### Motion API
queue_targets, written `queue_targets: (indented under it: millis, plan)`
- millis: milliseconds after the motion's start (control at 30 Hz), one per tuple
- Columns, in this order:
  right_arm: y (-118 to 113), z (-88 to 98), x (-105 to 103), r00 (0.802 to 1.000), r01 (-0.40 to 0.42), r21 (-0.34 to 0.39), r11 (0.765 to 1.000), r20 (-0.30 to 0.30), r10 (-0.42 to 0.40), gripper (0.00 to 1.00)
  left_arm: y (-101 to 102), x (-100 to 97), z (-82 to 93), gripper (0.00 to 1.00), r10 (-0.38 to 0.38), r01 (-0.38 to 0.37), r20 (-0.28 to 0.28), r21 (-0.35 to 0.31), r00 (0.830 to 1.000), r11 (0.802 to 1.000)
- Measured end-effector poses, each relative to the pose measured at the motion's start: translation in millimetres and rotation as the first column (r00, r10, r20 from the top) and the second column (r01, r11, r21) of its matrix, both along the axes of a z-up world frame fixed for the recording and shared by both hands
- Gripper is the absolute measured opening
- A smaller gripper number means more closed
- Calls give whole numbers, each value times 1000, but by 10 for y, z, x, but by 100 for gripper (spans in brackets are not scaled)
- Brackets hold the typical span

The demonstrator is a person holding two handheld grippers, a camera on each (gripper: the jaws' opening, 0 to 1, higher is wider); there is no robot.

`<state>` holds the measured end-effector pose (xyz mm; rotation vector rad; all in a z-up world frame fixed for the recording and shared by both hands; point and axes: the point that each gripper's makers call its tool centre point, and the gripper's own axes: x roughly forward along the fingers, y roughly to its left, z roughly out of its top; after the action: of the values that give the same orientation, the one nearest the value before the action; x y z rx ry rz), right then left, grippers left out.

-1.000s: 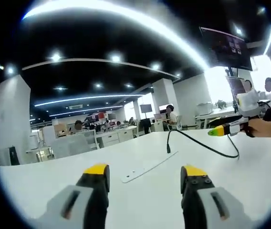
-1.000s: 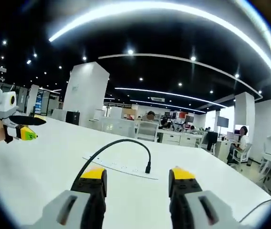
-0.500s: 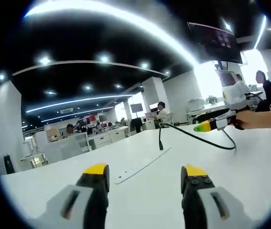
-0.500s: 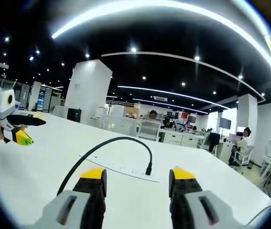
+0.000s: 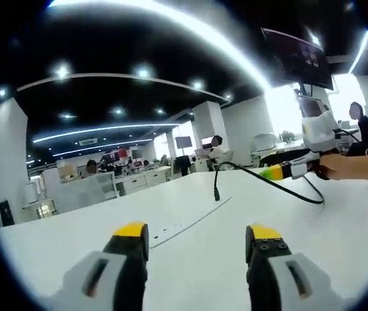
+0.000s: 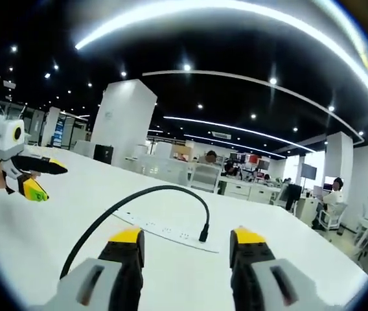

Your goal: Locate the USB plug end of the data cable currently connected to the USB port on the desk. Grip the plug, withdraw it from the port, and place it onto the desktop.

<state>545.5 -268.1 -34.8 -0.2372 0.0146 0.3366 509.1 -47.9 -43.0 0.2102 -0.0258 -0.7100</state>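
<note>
On the white desktop (image 6: pixel 287 259) we are logging one black data cable (image 6: pixel 145 194), arching up and over so that its USB plug (image 6: pixel 203 233) is hanging end-down at the flat white port strip (image 6: pixel 171 231) set into the desk; whether the plug is seated in a port or just above it we cannot tell. Right gripper (image 6: pixel 185 241): we are holding it low and level, jaws spread wide and gripping nothing, with the plug lying ahead in the gap between them, probably so the approach is lined up before closing. Left gripper (image 5: pixel 197 236): jaws likewise parted and empty, hovering well back from the strip, apparently kept out of the way. Right gripper view is giving us the strip's row of sockets and the cable's near run passing beside the left jaw. Left gripper view is giving us the cable's far run, a loose slack loop (image 5: pixel 300 194) sagging onto the desk near the other gripper, its yellow-green tip close to the line; contact there we cannot judge. Background: open office, desks, seated people.
</note>
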Motion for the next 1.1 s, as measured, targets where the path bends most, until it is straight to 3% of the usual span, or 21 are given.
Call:
queue_targets:
  millis: [733, 1100]
  plan:
    - [-56, -77, 332, 998, 49, 39, 998, -39, -47, 54, -38, 226, -178, 61, -4, 3, -34, -13, 999, 1000]
    - [-62, -131, 397, 998, 56, 41, 998, -33, -55, 56, -127, 276, -215, 61, -30, 29, -27, -30, 999, 999]
